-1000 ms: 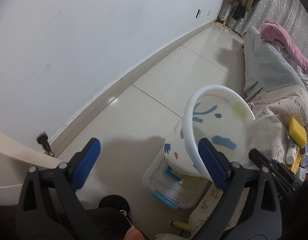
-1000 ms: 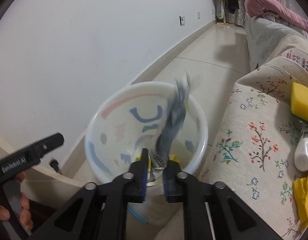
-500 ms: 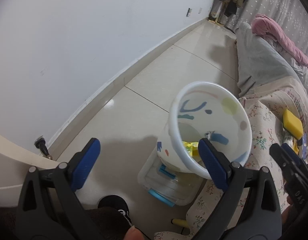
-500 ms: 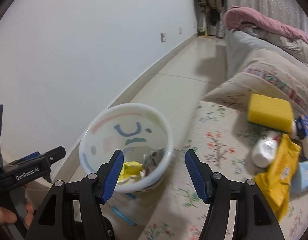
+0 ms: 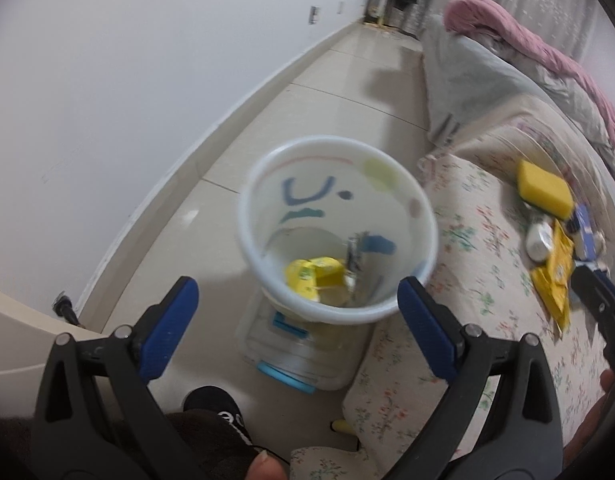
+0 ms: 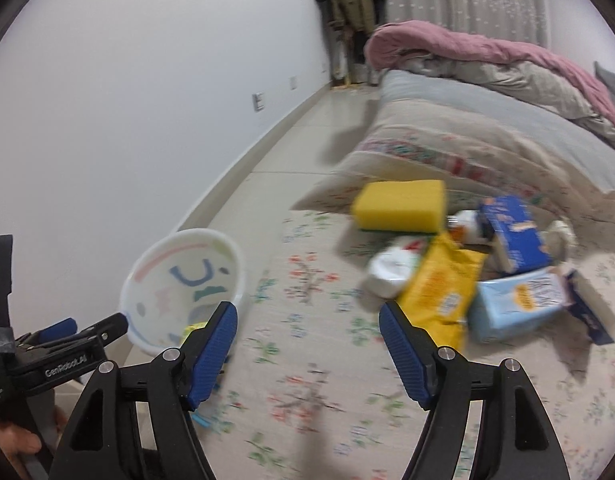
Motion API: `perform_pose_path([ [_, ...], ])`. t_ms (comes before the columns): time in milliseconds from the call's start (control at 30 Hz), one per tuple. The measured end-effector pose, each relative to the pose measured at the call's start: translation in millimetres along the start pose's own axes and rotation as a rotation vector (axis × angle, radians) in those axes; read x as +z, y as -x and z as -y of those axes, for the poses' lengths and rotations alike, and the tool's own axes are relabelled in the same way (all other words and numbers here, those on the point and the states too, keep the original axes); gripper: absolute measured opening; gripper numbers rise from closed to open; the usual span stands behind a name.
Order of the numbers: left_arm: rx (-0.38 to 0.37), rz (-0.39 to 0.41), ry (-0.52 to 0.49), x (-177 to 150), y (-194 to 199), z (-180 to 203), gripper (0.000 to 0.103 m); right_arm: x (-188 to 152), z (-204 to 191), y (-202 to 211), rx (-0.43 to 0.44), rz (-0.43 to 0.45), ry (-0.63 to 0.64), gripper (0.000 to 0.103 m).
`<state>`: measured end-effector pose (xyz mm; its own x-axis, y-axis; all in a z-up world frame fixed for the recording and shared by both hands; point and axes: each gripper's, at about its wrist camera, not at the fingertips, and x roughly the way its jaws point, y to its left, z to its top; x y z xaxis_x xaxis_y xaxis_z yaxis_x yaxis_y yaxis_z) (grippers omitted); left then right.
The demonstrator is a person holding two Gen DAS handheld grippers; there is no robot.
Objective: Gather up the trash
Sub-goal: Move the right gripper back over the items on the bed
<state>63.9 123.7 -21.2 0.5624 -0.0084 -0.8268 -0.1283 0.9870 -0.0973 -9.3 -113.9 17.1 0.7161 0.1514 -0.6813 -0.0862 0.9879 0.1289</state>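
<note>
A white plastic bin (image 5: 267, 200) with coloured marks stands on the floor beside the bed, also in the right wrist view (image 6: 155, 272). Yellow packaging (image 5: 313, 278) and a grey wrapper (image 5: 355, 248) lie inside it. My left gripper (image 5: 297, 320) is open and empty, just above the bin's near rim. My right gripper (image 6: 307, 344) is open and empty over the floral bedsheet (image 6: 307, 280). Ahead of it lie a yellow packet (image 6: 443, 280), a white bottle (image 6: 391, 272), a yellow sponge (image 6: 399, 204), a blue box (image 6: 515, 232) and a light blue pack (image 6: 519, 304).
A clear storage box with blue clips (image 5: 299, 344) sits on the floor under the bin. A white wall (image 5: 127, 80) runs along the left. A pillow (image 6: 447, 152) and pink blanket (image 6: 487, 52) lie further up the bed. A dark shoe (image 5: 215, 400) is below.
My right gripper opened and dropped the grey wrapper into the bin, then swung right over the bed toward the pile of items. My left gripper moved closer above the bin.
</note>
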Motion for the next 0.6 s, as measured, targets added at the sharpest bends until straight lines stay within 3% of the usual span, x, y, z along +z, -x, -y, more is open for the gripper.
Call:
perform_pose_path([
  [200, -0.039, 0.005, -0.053, -3, 5, 27, 0.099, -5, 39, 21, -0.09, 0.032, -0.039, 0.077],
  [600, -0.07, -0.015, -0.135, -10, 1, 81, 0.099, -28, 122, 28, -0.236, 0.015, -0.164, 0.078],
])
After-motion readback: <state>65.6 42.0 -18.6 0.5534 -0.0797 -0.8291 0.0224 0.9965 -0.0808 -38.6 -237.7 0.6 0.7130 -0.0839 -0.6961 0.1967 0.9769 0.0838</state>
